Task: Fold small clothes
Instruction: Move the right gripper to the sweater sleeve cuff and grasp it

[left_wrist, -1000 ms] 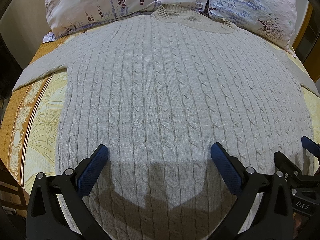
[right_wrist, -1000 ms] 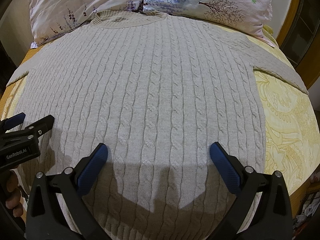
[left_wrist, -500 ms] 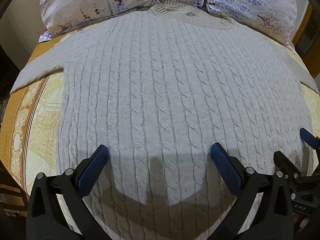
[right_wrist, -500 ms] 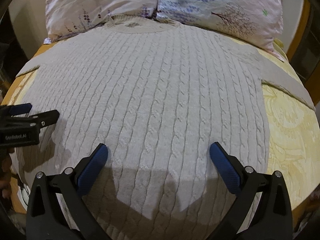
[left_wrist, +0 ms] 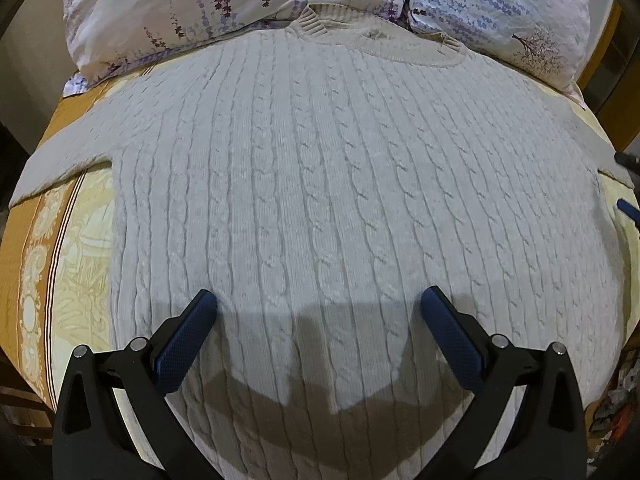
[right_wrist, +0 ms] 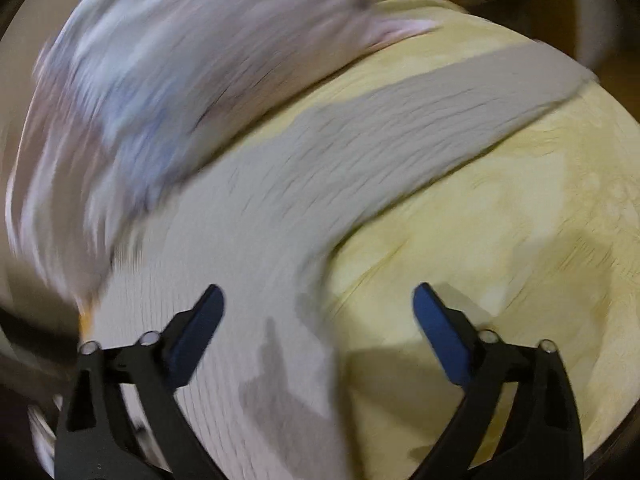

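A cream cable-knit sweater (left_wrist: 320, 184) lies flat, front up, on a bed, collar toward the pillows and both sleeves spread out. My left gripper (left_wrist: 318, 304) is open and empty above the sweater's lower body. My right gripper (right_wrist: 318, 300) is open and empty; its view is motion-blurred and shows the sweater's right side and right sleeve (right_wrist: 420, 120) stretching up to the right. The right gripper's fingertips (left_wrist: 628, 208) show at the right edge of the left wrist view, beside the right sleeve.
The bed has a yellow patterned cover (left_wrist: 80, 248) with an orange border at the left (left_wrist: 16, 264). Two floral pillows (left_wrist: 200, 4) (left_wrist: 500, 4) lie at the head, touching the collar. The bed edge falls away at the right (right_wrist: 600, 420).
The right gripper has swung fast to the right, from over the sweater's body to its right side and sleeve. The left gripper has moved slightly forward over the body. Both stay open.
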A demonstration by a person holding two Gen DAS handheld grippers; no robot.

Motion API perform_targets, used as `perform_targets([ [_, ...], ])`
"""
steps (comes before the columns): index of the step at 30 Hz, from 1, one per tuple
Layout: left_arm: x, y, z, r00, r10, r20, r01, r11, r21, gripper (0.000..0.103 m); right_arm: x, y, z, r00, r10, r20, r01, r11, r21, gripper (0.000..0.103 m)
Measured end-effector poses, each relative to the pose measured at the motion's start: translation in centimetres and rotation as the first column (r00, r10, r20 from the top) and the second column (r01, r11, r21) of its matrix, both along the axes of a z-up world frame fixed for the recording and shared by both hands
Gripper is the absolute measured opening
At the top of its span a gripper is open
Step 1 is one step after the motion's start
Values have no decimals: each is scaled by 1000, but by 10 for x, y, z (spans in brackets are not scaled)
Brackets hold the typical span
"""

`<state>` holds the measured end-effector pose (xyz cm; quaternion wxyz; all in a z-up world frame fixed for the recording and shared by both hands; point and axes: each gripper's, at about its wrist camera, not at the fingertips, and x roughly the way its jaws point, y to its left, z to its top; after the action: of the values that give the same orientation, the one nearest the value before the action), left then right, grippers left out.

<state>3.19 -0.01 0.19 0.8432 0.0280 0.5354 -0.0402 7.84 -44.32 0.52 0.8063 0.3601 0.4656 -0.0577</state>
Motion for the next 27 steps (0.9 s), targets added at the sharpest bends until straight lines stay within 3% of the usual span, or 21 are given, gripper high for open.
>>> perform_targets([
  [3,4,0,0,1000,2,3,-2,1000,3,102,12,-48,-11,990,-139,-10,139,988,62,78],
  [10,10,1,1,1000,5,11,-5,1000,-2,102,21,-95,-36,958,-288,3,282,939,196,64],
  [20,25,8,5,1000,12,14,-11,997,-71,102,21,-128,-45,930,-366,7,359,917,175,30],
  [22,29,9,7,1000,13,23,-11,996,-87,102,22,-128,-48,926,-378,2,373,916,148,17],
  [27,39,14,14,998,11,57,-3,992,-127,102,22,-121,-41,940,-341,29,337,937,87,11],
])
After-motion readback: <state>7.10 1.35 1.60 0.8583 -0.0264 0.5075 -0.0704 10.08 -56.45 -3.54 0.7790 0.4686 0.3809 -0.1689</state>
